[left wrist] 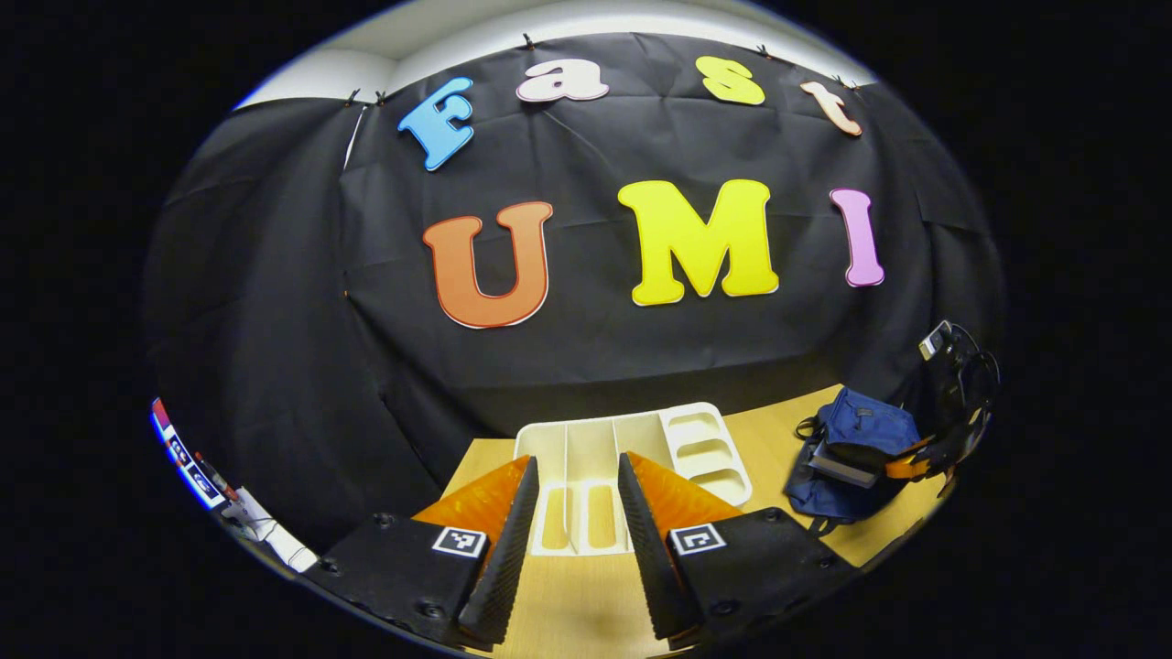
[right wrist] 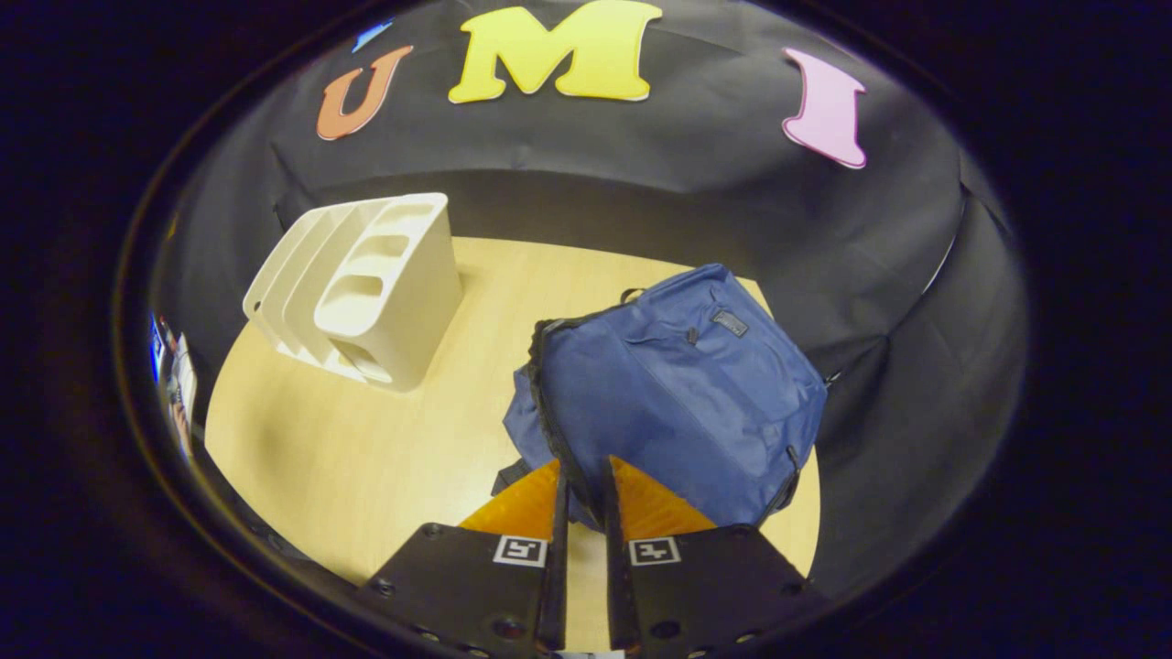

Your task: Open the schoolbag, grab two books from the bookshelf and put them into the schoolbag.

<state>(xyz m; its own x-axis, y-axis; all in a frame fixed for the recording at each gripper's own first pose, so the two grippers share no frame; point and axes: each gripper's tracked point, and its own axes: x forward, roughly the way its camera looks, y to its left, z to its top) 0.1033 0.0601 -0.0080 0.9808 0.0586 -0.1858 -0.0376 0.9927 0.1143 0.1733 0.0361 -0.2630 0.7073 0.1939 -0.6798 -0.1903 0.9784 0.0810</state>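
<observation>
The left gripper [left wrist: 577, 526] hangs open before the empty white bookshelf [left wrist: 632, 458] at the bench's [right wrist: 366, 458] far edge. The right gripper [right wrist: 583, 513], nearly closed, appears to pinch the blue schoolbag's [right wrist: 678, 384] edge near the right edge.

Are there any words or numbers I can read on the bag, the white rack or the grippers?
Nothing here can be read.
Small grey patch on the blue fabric schoolbag: too small to read.
Black-and-white square markers on the left gripper and right gripper: patterns, not words.
White plastic bookshelf: no writing.
</observation>
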